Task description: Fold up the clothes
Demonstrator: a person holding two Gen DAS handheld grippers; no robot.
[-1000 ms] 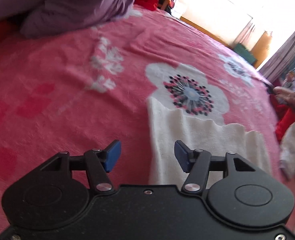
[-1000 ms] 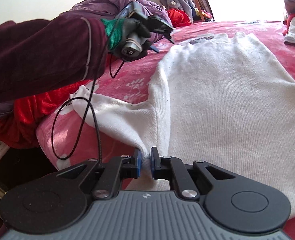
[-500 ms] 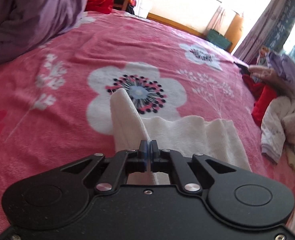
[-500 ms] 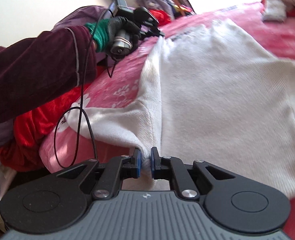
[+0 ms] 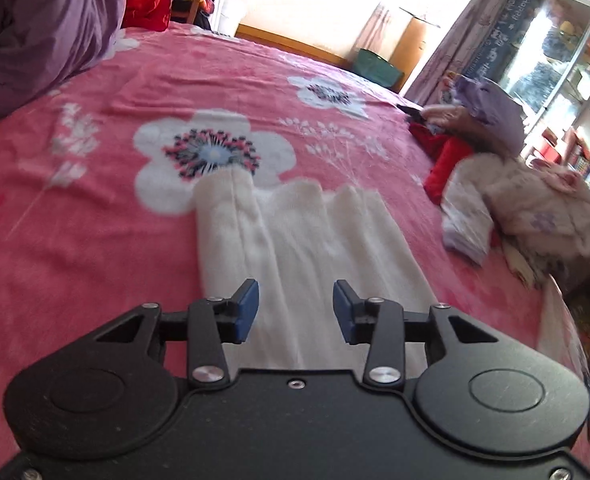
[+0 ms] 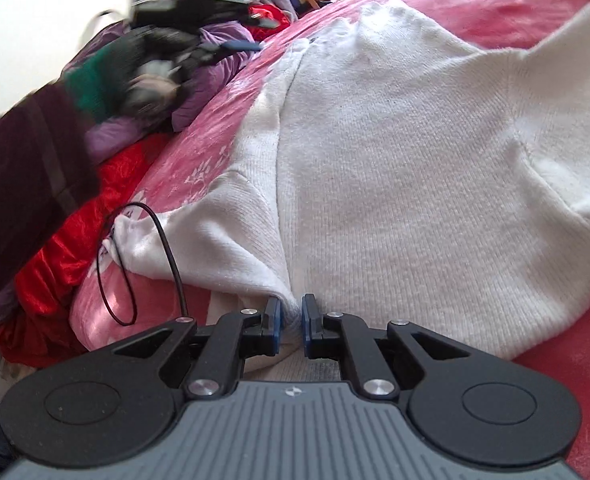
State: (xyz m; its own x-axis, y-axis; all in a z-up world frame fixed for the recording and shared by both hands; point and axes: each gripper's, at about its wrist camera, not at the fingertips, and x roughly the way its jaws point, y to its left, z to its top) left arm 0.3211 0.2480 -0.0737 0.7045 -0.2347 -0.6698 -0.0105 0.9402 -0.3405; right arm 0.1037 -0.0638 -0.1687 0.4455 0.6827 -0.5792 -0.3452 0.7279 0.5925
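Note:
A white knit sweater (image 6: pixel 395 152) lies spread on the pink flowered bedspread (image 5: pixel 95 200). In the left wrist view its hem end (image 5: pixel 307 248) lies flat with the left side edge folded over onto it. My left gripper (image 5: pixel 295 310) is open and empty just above that end. My right gripper (image 6: pixel 291 322) is shut on the sweater's fabric near the left armpit, beside the left sleeve (image 6: pixel 183 240). The left gripper and the gloved hand holding it show blurred in the right wrist view (image 6: pixel 167 52).
A purple quilt (image 5: pixel 35 28) and red cloth (image 5: pixel 147 0) lie at the bed's far left. A pile of mixed clothes (image 5: pixel 515 200) sits at the bed's right edge. A black cable loop (image 6: pixel 135 264) hangs by the left sleeve. Red cloth (image 6: pixel 55 264) lies beside the bed.
My left gripper shut on the sweater's side edge, carried it over onto the body, then opened and let it go. My right gripper stayed shut on the fabric.

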